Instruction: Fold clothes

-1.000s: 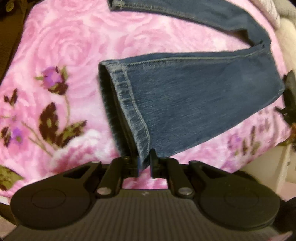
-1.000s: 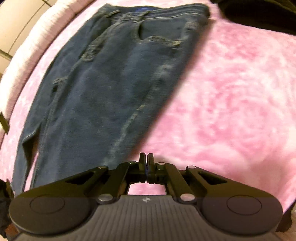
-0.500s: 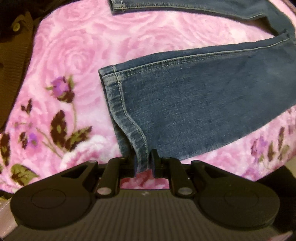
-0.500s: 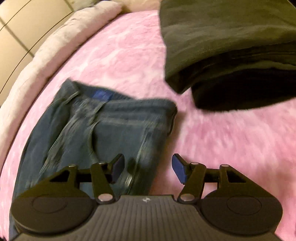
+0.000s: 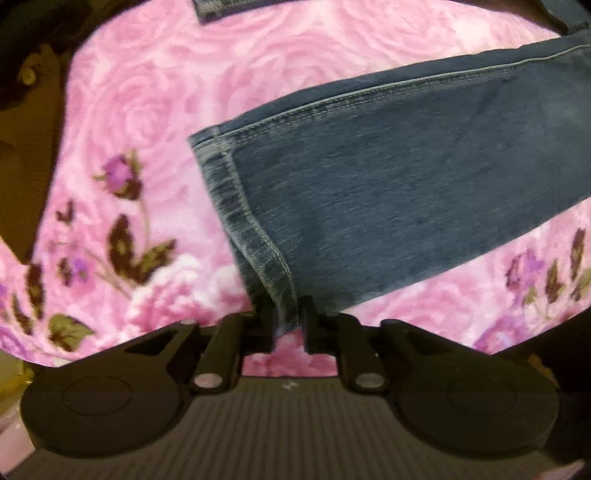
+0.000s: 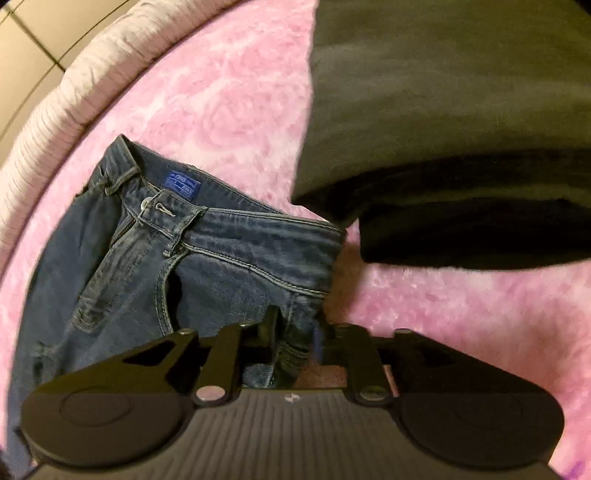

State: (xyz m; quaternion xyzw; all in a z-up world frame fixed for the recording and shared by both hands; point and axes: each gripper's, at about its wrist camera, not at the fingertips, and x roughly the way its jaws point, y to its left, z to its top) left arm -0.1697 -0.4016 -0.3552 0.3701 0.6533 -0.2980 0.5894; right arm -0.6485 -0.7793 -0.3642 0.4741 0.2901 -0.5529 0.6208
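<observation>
A pair of blue jeans lies on a pink rose-print blanket [image 5: 147, 92]. In the left wrist view one jeans leg [image 5: 388, 192] runs off to the right. Its hem corner is pinched in my left gripper [image 5: 289, 321], which is shut on it. The other leg's hem [image 5: 218, 7] shows at the top edge. In the right wrist view the jeans' waistband [image 6: 221, 229] with a button and a blue label [image 6: 181, 182] faces me. My right gripper [image 6: 295, 339] is shut on the denim at the right hip edge, just below the waistband.
A stack of folded dark garments [image 6: 461, 147] sits on the blanket close beside the waistband, to its right. A brown garment with a button [image 5: 26, 129] lies at the far left. A cream quilted bed edge [image 6: 55, 110] borders the blanket, with tiled wall beyond.
My right gripper travelled up along the jeans to the waist, opened on the way, and has now shut on the hip edge. The left gripper kept its hold on the hem.
</observation>
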